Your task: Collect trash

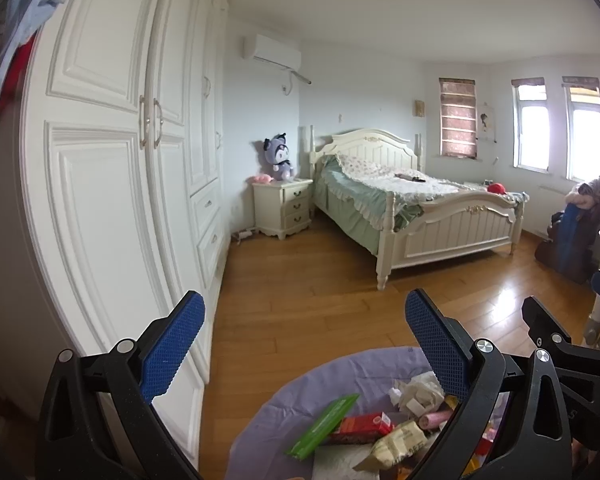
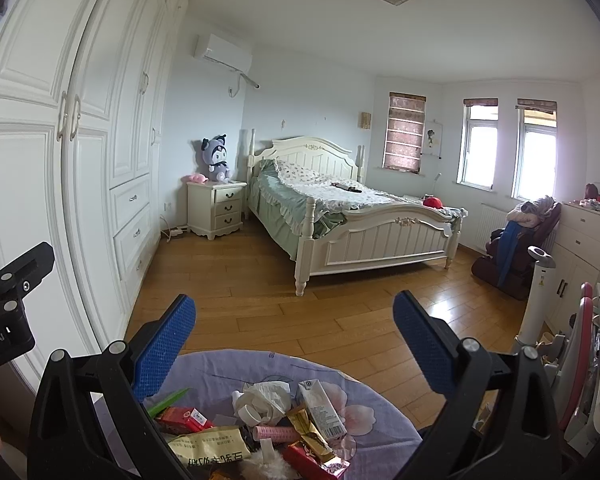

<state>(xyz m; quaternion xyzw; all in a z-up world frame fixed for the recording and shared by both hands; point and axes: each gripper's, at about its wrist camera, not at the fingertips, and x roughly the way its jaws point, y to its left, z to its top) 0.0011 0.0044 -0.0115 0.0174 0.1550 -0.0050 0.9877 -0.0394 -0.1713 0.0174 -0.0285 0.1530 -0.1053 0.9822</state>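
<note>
My left gripper [image 1: 304, 344] and my right gripper [image 2: 294, 346] both hang with their blue pads spread wide and nothing between them, above a round table under a lilac cloth [image 2: 228, 364] printed with pale flowers. The trash is heaped on that cloth just below my claws: a green wrapper [image 1: 324, 424], a red packet [image 2: 184, 420], crumpled white tissue [image 2: 266, 398], a small white carton [image 2: 322, 410] with a barcode and fine print too small to read, a gold foil wrapper [image 2: 310, 432], a pink roll [image 2: 274, 434], and a yellowish bag [image 2: 208, 446] carrying large dark Chinese characters, seen upside down. In the right wrist view the body of my other gripper shows white lettering ending in "obot.AI". Beyond lies a bedroom with a wooden plank floor [image 2: 284, 300], white panelled wardrobes [image 1: 112, 152], a cream bed [image 2: 340, 216], a nightstand [image 2: 216, 208] bearing a purple plush toy [image 2: 216, 158], an air conditioner [image 2: 224, 52] and bright windows [image 2: 508, 148].
</note>
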